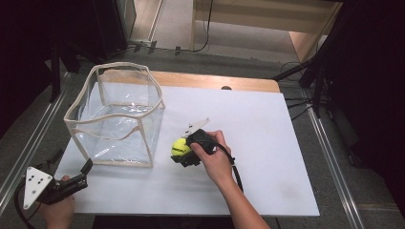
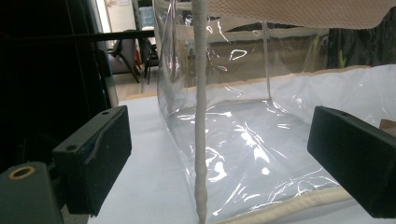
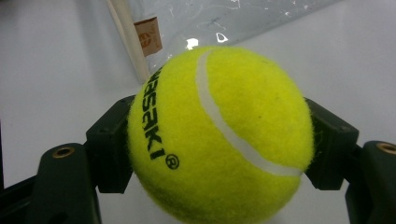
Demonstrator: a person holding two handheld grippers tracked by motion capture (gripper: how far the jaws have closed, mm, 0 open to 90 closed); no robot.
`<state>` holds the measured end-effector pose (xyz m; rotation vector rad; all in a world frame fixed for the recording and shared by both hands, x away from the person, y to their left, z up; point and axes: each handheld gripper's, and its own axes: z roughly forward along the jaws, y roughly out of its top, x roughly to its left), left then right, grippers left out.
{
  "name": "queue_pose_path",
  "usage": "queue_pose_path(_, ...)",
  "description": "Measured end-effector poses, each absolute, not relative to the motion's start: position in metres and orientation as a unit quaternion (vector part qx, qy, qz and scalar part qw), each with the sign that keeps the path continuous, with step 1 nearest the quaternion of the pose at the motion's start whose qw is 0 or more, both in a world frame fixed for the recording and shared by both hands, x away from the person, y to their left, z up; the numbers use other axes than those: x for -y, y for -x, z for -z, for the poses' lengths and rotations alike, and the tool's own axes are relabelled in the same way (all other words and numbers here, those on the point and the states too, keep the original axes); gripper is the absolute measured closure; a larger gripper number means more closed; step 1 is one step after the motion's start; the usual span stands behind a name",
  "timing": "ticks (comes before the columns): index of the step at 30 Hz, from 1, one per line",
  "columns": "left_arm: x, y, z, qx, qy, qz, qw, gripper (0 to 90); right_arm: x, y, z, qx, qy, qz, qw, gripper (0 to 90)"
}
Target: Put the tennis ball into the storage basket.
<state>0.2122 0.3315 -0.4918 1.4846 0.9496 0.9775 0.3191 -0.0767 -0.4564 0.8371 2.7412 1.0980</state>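
White board [image 1: 267,157] covers a wooden tabletop, grey floor and dark gear around it, metal rails along both sides. Clear plastic bin [image 1: 116,114] with cream fabric trim stands upright on the board's left half, open at the top, nothing visible inside.

Right gripper [image 1: 184,153] sits just right of the bin's near right corner, held in the person's right hand [image 1: 215,160]. Its jaws are clamped on a yellow tennis ball [image 1: 180,147], one black pad pressed into each side. Right gripper view: the ball [image 3: 219,135] is squeezed between the pads, black lettering and white seam facing the camera, white board behind it, the bin's trimmed corner and an orange label [image 3: 149,36] just beyond. Ball is near the bin wall, outside it; contact with the board can't be told.

Left gripper [image 1: 85,171] is at the board's near left corner, in the left hand [image 1: 59,210], pointing toward the bin. Left gripper view: jaws spread wide, nothing between the pads, the bin's corner seam [image 2: 201,116] straight ahead, not touched.
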Motion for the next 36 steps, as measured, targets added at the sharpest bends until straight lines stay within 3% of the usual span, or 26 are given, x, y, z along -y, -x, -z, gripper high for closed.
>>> queue_pose_path(36,-0.331,-0.213,0.492,-0.399,-0.623,-0.409,0.534,6.8,0.07,-0.335,0.411,-0.893,-0.241,-0.378,0.031,23.5)
